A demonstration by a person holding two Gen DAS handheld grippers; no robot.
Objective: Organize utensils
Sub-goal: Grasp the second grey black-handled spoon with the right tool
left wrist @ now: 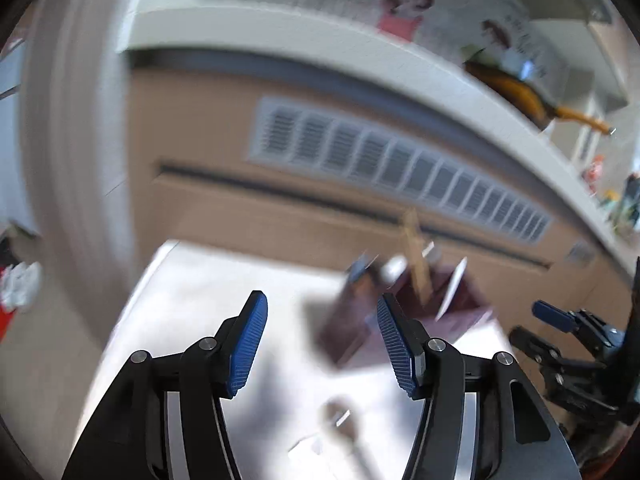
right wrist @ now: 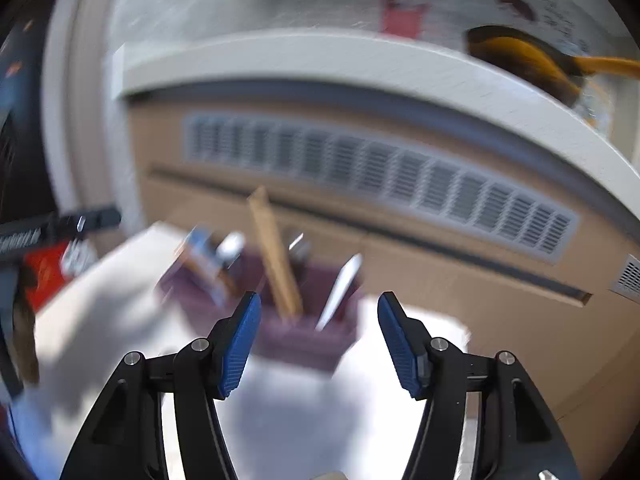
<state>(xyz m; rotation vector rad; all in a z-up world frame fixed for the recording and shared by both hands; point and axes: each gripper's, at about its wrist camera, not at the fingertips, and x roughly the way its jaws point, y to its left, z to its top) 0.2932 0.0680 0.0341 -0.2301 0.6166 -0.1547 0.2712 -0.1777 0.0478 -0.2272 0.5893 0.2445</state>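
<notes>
Left gripper (left wrist: 322, 344) and right gripper (right wrist: 319, 340), fingers spread and empty, before a blurred maroon plastic utensil holder (right wrist: 308, 338) holding a wooden spatula (right wrist: 276, 252)

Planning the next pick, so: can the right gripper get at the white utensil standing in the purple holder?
Probably yes. The right gripper has its jaws open and empty, and the white utensil leans out of the purple holder straight ahead, with nothing between. The picture is blurred, so how far off it stands is unclear.

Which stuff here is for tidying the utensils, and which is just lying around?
For the job:
- dark purple plastic utensil holder
- tall flat wooden utensil
- white-handled utensil

Just lying about:
- brown pan with orange handle
- grey slatted wall vent
</notes>
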